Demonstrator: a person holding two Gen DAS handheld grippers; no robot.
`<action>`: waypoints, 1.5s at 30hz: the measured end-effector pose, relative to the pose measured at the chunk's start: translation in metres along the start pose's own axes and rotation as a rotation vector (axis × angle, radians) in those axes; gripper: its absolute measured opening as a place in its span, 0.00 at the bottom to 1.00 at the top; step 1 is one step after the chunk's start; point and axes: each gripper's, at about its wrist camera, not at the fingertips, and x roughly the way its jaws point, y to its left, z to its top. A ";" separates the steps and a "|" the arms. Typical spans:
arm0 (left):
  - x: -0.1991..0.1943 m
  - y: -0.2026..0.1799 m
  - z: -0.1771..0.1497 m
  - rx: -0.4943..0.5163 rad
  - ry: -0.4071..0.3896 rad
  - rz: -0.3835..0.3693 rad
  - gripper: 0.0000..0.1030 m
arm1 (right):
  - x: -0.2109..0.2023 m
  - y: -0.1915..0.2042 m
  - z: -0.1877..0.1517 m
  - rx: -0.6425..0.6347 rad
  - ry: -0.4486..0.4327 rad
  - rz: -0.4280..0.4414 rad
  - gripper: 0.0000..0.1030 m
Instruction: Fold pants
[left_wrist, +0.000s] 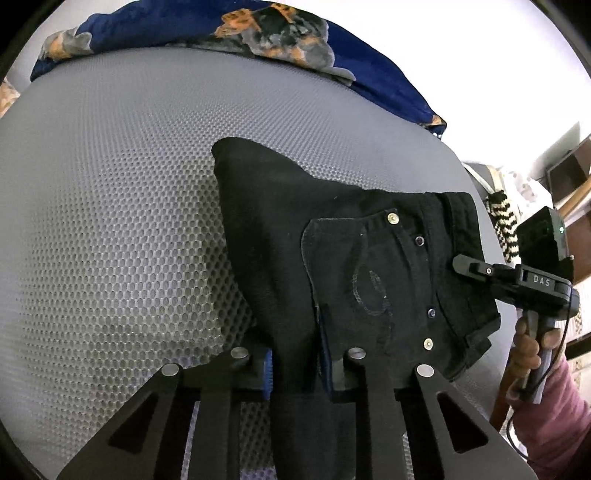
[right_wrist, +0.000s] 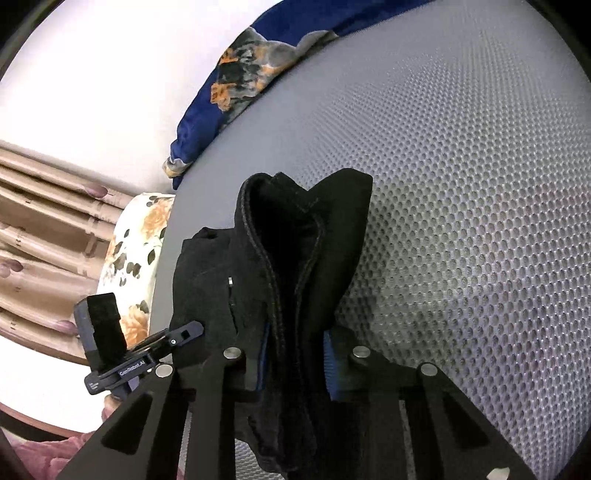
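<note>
Closest in the left wrist view, the left gripper has its jaws pinched narrow on a thick fold of the black pants, blue pads pressing the cloth from both sides. From that grip the garment runs up and away across the grey mesh mattress, its long axis slanting from the near edge toward a rounded, folded end that points to the far left. The waistband side with rivets and a stitched back pocket faces up and lies to the right, where the right gripper bites its edge, held by a hand in a pink sleeve.

In the right wrist view, the right gripper is likewise closed narrow on bunched layers of the pants, which rise lifted off the mattress in a tented ridge pointing away. The left gripper clamps the cloth at the left.

Farther off, a blue patterned blanket lies along the mattress's far edge, and a floral pillow sits beside it.
</note>
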 end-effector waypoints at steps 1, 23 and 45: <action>-0.001 -0.001 0.001 0.006 -0.003 0.001 0.18 | -0.001 0.003 0.000 0.001 -0.003 -0.001 0.21; -0.034 0.013 0.011 0.078 -0.099 0.057 0.18 | 0.022 0.051 0.029 -0.025 -0.013 0.057 0.21; -0.029 0.050 0.094 0.069 -0.180 0.115 0.18 | 0.063 0.085 0.114 -0.077 -0.001 0.086 0.21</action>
